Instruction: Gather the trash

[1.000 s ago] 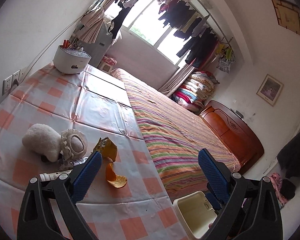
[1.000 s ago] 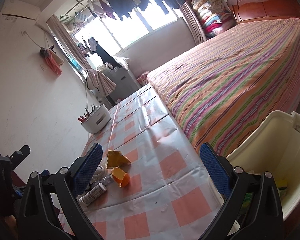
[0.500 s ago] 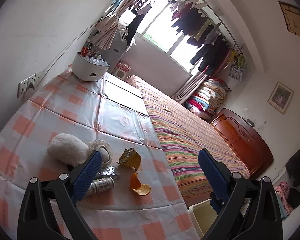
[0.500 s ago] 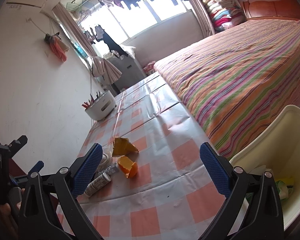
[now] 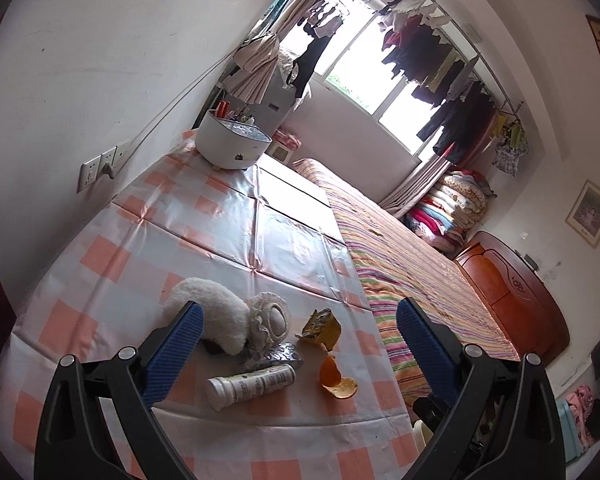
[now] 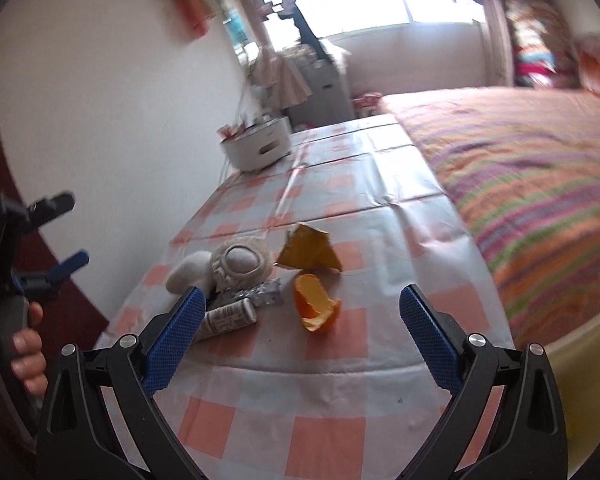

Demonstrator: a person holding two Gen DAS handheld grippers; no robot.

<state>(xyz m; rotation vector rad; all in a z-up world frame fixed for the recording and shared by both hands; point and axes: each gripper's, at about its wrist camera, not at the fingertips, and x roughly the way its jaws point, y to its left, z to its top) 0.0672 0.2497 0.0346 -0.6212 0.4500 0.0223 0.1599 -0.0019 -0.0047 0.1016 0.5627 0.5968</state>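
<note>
On the checked tablecloth (image 5: 148,240) lies a small pile of litter: an orange peel (image 5: 336,380) (image 6: 314,310), a crumpled yellow wrapper (image 5: 320,330) (image 6: 310,252), a white tube (image 5: 250,384) (image 6: 230,318) and a foil blister pack (image 5: 284,354) (image 6: 266,296). A white fluffy slipper (image 5: 224,316) (image 6: 236,266) lies beside them. My left gripper (image 5: 298,350) hangs open above the pile, nothing between its fingers. My right gripper (image 6: 300,334) is open too, just short of the peel. The left gripper (image 6: 56,236) also shows at the left edge of the right wrist view, held by a hand (image 6: 24,344).
A white round holder (image 5: 232,146) (image 6: 258,150) with pens stands at the table's far end by the wall. A striped bed (image 5: 412,276) (image 6: 532,168) runs along the table's right side. A cream bin's rim (image 6: 588,334) shows at lower right.
Both grippers have swung toward the litter pile, which now sits nearer and more central in each view. The cream bin has slid almost out of the right wrist view. Both stay open.
</note>
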